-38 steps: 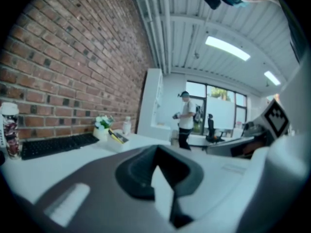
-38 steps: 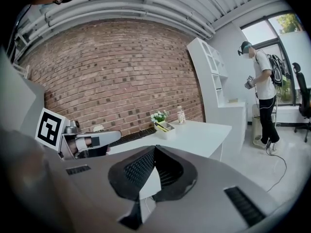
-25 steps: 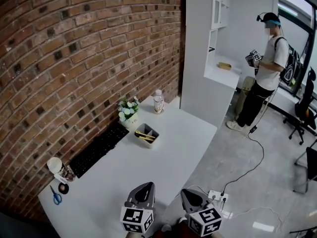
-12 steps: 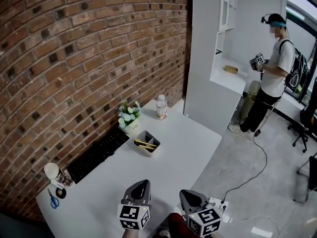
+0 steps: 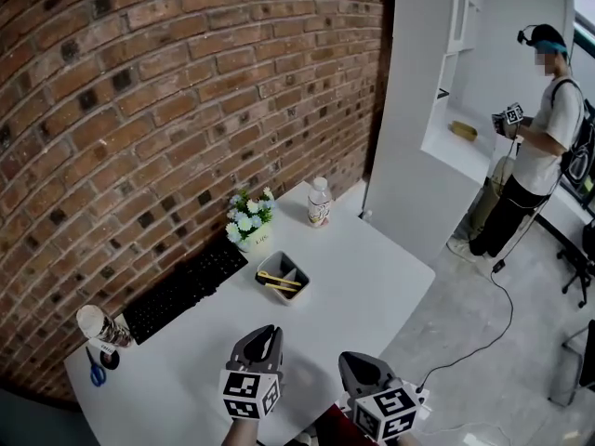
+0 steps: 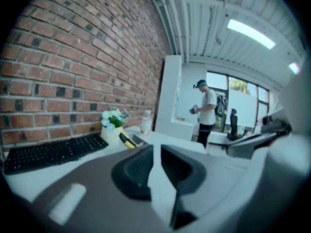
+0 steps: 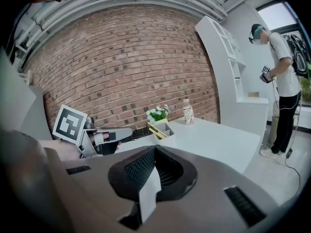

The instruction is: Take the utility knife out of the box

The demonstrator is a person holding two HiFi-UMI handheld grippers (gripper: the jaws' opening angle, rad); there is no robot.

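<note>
Ahead on the white desk [image 5: 372, 268], the yellow utility knife [image 5: 278, 282] lay in the grey box [image 5: 297, 269], well apart from both grippers, so this looked like the approach. The left gripper [image 5: 267, 333] was empty and its jaws had just been parting slightly. The right gripper [image 5: 351, 360] was pressed together and empty. Next would come reaching forward and spreading the jaws wider.

A red brick wall [image 5: 186, 110] runs behind the white table [image 5: 372, 277]. To the right of the table stands a tall white shelf unit [image 5: 423, 110]. The floor [image 5: 502, 342] beside the table is smooth and grey, with a black office chair [image 5: 578, 249] farther off. Beyond the table are bright windows [image 6: 240, 106]. Strip lights [image 6: 250, 33] glow on the ribbed ceiling [image 6: 194, 23].
</note>
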